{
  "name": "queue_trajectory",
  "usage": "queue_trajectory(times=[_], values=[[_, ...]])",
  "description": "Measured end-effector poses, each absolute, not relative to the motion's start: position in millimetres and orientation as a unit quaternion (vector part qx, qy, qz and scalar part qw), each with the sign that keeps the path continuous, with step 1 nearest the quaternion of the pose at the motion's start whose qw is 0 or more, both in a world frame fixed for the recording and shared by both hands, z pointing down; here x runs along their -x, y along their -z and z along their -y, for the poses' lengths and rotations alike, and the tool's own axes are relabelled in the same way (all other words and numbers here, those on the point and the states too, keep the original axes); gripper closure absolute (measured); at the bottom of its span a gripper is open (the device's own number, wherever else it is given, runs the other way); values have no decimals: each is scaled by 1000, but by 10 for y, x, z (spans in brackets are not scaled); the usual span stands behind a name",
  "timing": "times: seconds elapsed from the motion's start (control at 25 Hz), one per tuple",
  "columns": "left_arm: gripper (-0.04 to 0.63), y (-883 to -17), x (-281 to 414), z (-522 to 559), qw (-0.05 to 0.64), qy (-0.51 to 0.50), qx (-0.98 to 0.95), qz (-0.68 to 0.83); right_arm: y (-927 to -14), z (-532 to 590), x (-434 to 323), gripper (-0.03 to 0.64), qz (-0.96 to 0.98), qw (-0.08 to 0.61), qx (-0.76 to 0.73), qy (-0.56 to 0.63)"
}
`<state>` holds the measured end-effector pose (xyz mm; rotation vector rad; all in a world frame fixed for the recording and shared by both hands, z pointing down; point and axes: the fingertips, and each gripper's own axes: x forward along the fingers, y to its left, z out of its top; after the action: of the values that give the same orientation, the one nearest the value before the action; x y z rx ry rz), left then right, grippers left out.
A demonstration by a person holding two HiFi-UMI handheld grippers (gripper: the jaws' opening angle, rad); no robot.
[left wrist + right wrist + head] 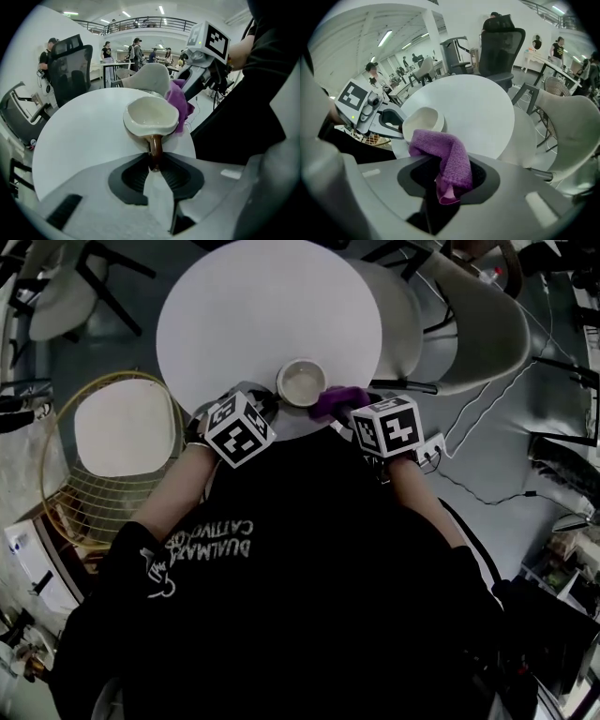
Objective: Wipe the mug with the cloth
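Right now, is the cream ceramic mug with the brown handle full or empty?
Empty: the cream ceramic mug shows a bare, pale inside in both the head view and the left gripper view, with no liquid visible.

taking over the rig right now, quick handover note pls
The left gripper has its jaws shut on the brown handle of the mug, which stands upright near the edge of the white table.
The right gripper has its jaws shut on the purple cloth, held against the mug's outer side.
Done: both things gripped, cloth at the mug.
Left: the wiping; how much is wiped cannot be told.
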<state>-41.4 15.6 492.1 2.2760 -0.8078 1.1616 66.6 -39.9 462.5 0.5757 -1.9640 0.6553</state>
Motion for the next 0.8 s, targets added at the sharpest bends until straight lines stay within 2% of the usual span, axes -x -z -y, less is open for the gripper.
queue_trajectory(times=[0.52, 0.8], values=[[517, -4932, 430, -87, 241, -424, -819, 303, -4646, 828, -600, 486, 795, 511, -219, -242], [514, -4933, 444, -117, 243, -427, -819, 296, -4663, 985, -476, 509, 793, 517, -226, -231]])
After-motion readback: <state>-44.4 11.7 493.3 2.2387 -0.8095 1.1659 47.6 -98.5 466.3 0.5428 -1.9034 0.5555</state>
